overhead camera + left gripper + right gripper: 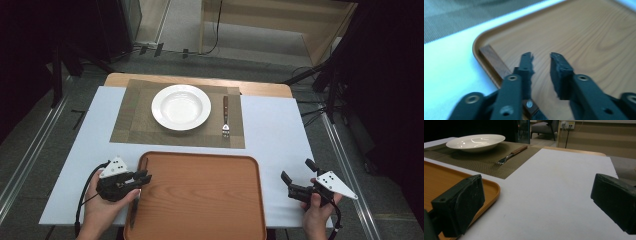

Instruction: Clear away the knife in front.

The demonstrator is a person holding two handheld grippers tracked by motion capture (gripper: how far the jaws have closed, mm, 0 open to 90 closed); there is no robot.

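Knife (495, 63) lies along the tray's (200, 200) left rim, at 9 o'clock. Our left claw (541, 56), part spread and empty, must straddle the wooden handle squarely before pinching. Right claw (536, 207) gapes idle over the desk (564, 182).

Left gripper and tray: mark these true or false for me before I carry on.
1. The left gripper is over the tray. True.
2. A wooden-handled utensil lies along the tray's edge. True.
3. The fork lies in the plate. False: it lies beside it on the placemat.
4. The right gripper grips the fork. False: its jaws are open over the table.
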